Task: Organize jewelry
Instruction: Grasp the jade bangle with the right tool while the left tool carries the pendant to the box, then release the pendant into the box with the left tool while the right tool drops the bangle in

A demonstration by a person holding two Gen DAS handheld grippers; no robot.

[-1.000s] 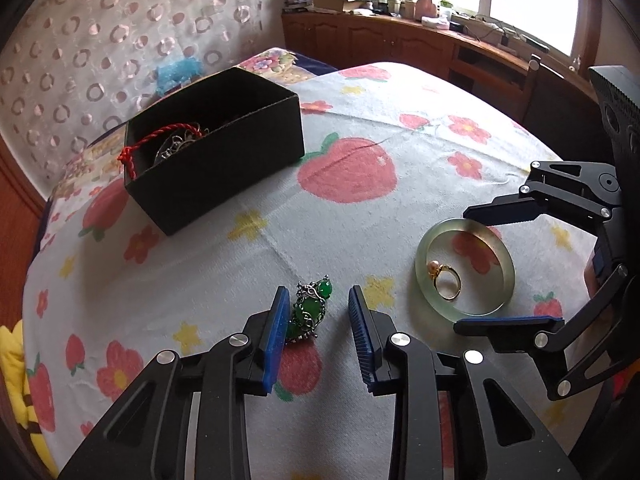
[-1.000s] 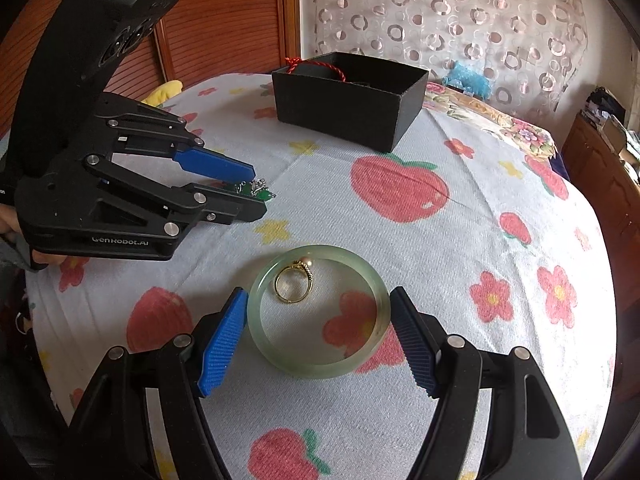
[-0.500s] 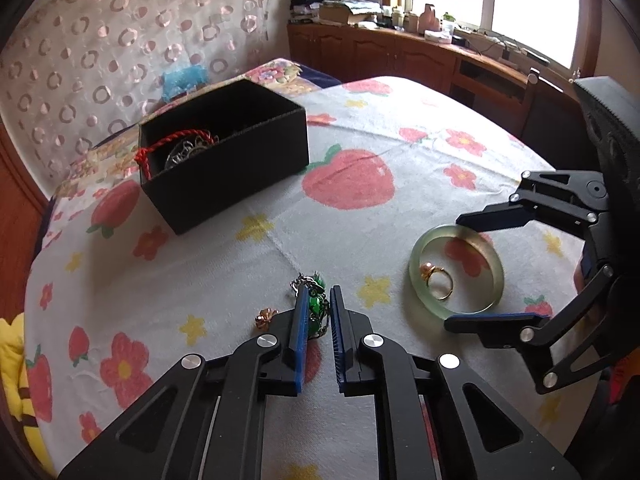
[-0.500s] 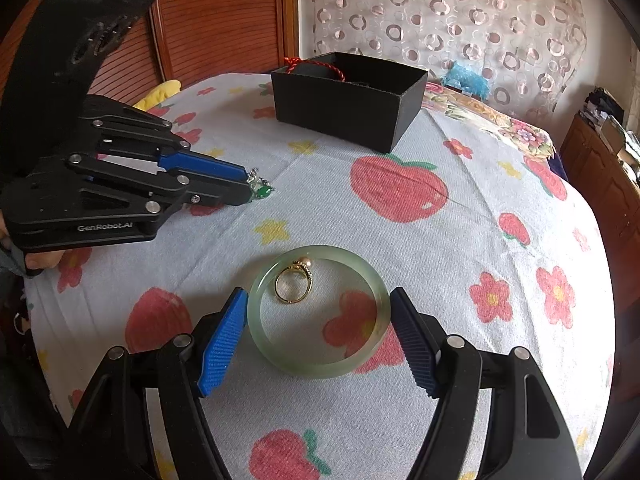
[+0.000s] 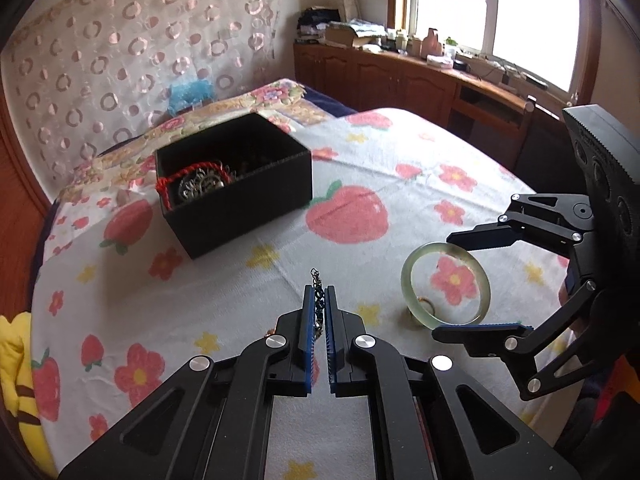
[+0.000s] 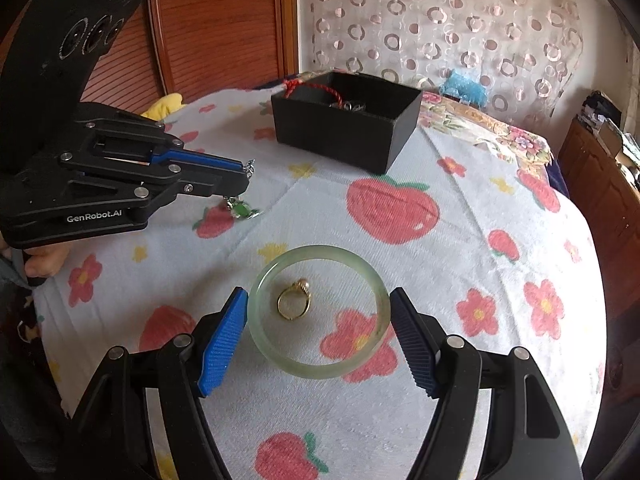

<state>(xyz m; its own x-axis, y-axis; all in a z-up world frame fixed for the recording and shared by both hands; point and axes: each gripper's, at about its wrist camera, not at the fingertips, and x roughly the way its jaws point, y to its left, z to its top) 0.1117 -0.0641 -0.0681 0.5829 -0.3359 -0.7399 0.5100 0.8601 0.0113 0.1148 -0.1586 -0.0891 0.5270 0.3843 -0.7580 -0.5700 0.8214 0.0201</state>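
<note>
My left gripper is shut on the silver chain of a green-stone pendant, whose stones are hidden under the fingers here. In the right wrist view the left gripper holds the green pendant dangling just above the cloth. A pale jade bangle lies on the tablecloth with a gold ring inside it. My right gripper straddles the bangle, and its blue pads touch both outer sides. From the left wrist, the right gripper brackets the bangle.
An open black box holding a red cord and metal jewelry stands further back on the strawberry-print cloth. The same box sits behind the bangle. A yellow cushion is at the table's left edge. Wooden cabinets line the far wall.
The left gripper's jaws closed on the green pendant and lifted it off the cloth. The right gripper stayed still around the bangle.
</note>
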